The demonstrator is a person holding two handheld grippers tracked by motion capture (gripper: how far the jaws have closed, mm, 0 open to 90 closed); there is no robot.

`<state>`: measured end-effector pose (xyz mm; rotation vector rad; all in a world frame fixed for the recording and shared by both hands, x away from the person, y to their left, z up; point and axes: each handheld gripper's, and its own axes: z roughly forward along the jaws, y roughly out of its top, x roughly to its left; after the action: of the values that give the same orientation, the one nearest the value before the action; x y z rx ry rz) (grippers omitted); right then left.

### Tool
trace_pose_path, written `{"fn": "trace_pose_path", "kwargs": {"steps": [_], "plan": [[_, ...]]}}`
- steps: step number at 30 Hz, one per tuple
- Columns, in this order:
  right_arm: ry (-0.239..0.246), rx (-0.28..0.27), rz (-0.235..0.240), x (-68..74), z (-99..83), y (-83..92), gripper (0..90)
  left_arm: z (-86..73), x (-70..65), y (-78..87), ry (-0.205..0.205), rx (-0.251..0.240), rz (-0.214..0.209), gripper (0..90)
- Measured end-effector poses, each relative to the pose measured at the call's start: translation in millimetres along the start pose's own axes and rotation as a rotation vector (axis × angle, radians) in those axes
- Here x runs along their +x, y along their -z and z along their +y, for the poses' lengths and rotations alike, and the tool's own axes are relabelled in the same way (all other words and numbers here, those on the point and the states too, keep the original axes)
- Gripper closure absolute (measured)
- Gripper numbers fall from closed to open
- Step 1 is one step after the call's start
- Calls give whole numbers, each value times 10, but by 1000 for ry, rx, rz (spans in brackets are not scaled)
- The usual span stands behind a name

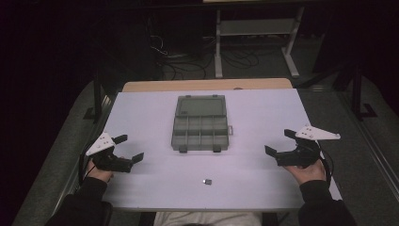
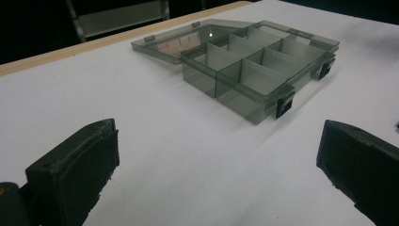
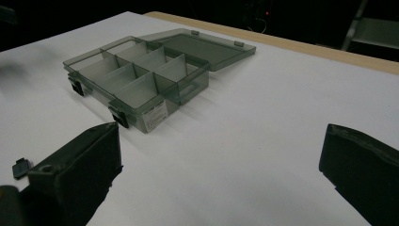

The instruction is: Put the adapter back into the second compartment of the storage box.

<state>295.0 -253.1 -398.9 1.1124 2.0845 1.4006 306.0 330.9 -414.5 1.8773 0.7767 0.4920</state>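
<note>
A smoky grey plastic organiser box [image 1: 200,129] lies in the middle of the white table, its lid folded flat behind it and its several compartments empty. The box [image 2: 263,66] shows ahead and to the right in the left gripper view, and the box [image 3: 141,77] ahead and to the left in the right gripper view. A small dark part [image 1: 206,181] lies near the table's front edge, and the same part [image 3: 20,167] appears at the far left of the right gripper view. My left gripper [image 1: 129,148] rests at the table's left, open and empty. At the table's right my right gripper [image 1: 278,142] stands open, nothing between its jaws.
The white table [image 1: 263,183] has a wooden strip [image 1: 207,84] along its far edge. Behind it, cables and a white metal frame [image 1: 256,28] stand on a dark floor. Bare table surface lies between each gripper and the box.
</note>
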Motion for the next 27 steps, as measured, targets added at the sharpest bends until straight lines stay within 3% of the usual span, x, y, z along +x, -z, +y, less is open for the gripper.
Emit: {"fn": "trace_pose_path", "kwargs": {"steps": [14,27], "plan": [[5,-9,6,2,15,28,0,2,-2,0,-2,0,-1,0],[11,19,29,25,30,-5,0,0,0,-1,1,0,-1,0]]}}
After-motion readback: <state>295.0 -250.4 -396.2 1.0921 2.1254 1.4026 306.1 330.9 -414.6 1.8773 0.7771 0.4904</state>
